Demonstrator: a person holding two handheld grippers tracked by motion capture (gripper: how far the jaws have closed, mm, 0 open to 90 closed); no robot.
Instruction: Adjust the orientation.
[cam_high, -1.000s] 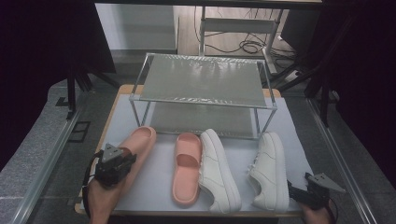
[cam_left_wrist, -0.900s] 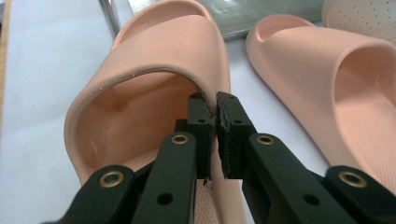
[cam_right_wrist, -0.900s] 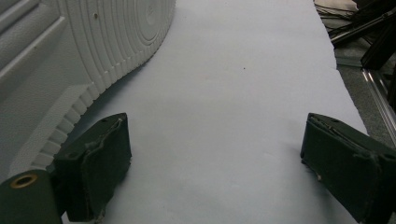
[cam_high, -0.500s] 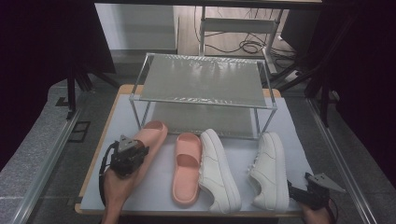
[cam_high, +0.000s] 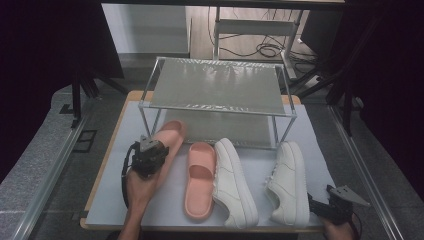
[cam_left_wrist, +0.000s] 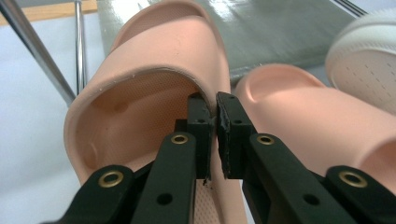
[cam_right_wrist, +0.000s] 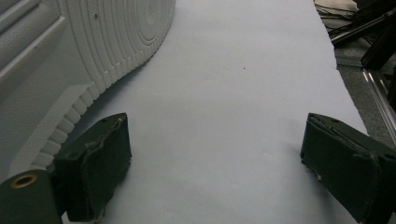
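The left gripper (cam_left_wrist: 212, 140) is clenched on the side wall of the pink slipper (cam_left_wrist: 154, 79), one pad inside the shoe and one outside; in the high view this slipper (cam_high: 167, 142) lies left of centre, its toe touching the lower shelf of the metal rack (cam_high: 215, 87); the left gripper (cam_high: 150, 155) covers its heel part, so the heel is hidden. The right gripper (cam_right_wrist: 215, 158) stands released, jaws wide apart over bare white table cover (cam_right_wrist: 243, 70), holding nothing; the sole of a white sneaker (cam_right_wrist: 70, 51) is just beside its left jaw, cut off by the frame; in the high view, at lower right, the right gripper (cam_high: 325, 210) is dark and hard to make out.
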